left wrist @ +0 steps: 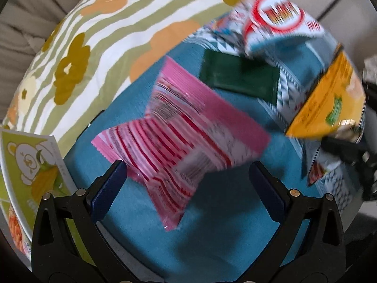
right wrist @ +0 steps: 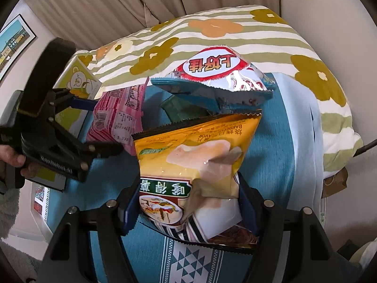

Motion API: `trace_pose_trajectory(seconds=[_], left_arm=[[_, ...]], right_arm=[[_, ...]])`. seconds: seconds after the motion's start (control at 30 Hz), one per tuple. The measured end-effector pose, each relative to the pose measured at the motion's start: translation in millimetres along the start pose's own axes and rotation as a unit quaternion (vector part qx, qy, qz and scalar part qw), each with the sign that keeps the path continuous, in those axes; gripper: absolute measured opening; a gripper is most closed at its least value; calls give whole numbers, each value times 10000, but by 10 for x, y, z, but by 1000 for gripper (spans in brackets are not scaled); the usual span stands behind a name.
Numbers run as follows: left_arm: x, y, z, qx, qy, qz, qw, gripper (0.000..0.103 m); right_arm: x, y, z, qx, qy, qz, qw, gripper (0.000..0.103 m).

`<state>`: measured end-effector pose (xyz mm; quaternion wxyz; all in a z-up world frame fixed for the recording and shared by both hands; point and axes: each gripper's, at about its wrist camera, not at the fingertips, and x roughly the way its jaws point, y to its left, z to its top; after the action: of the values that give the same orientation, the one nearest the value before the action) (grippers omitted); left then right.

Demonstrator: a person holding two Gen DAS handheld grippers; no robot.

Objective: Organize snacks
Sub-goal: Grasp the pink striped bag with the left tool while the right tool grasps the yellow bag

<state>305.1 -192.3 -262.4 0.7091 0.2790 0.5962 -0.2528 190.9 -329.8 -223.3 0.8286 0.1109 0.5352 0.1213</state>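
I am working over a blue cloth (right wrist: 278, 146) spread on a bed, with a striped flowered quilt (right wrist: 235, 40) lying along its far edge. On the cloth, going down in size, are the yellow chip bag (right wrist: 195, 151), the silver and red snack bag (right wrist: 223, 75) near the far edge, the pink packet (left wrist: 179, 136) toward the left side, and a small dark green packet (left wrist: 238, 77) lying flat between the pink one and the silver one. A green box with a bear on it (left wrist: 30, 160) is sitting off the left edge of the cloth; I cannot tell what, if anything, is in it, and I see no other container.

My right gripper (right wrist: 188, 212) is clamping the bottom end of the yellow chip bag, which is crumpling between the fingers and standing tilted up off the cloth. My left gripper (left wrist: 188, 176) is standing wide apart, holding nothing, its fingers straddling the near end of the pink packet; the left view is smeared, so whether a pad is brushing the wrapper I cannot tell.

I judge the step in hand is taking the pink packet. To do it well I should be centring the fingers on its near seam, closing gently so the contents are not crushed, and keeping the raised chip bag clear of the silver bag behind it.
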Motion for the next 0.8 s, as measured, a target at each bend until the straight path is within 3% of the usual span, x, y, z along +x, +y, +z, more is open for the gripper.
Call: trace_pose_trajectory(seconds=[0.23, 0.3, 0.5, 0.8], left_arm=[[39, -100, -105, 186, -49, 211, 9996, 100], [29, -108, -103, 149, -121, 269, 9995, 93], [38, -120, -81, 71, -186, 315, 9993, 51], [-115, -150, -118, -185, -574, 282, 9978, 39]], right_arm=[[-16, 20, -43, 44, -64, 45, 10000, 67], [-18, 25, -41, 43, -77, 61, 9999, 67], [-43, 11, -56, 26, -132, 83, 9999, 67], [-65, -2, -83, 4, -199, 125, 9997, 67]])
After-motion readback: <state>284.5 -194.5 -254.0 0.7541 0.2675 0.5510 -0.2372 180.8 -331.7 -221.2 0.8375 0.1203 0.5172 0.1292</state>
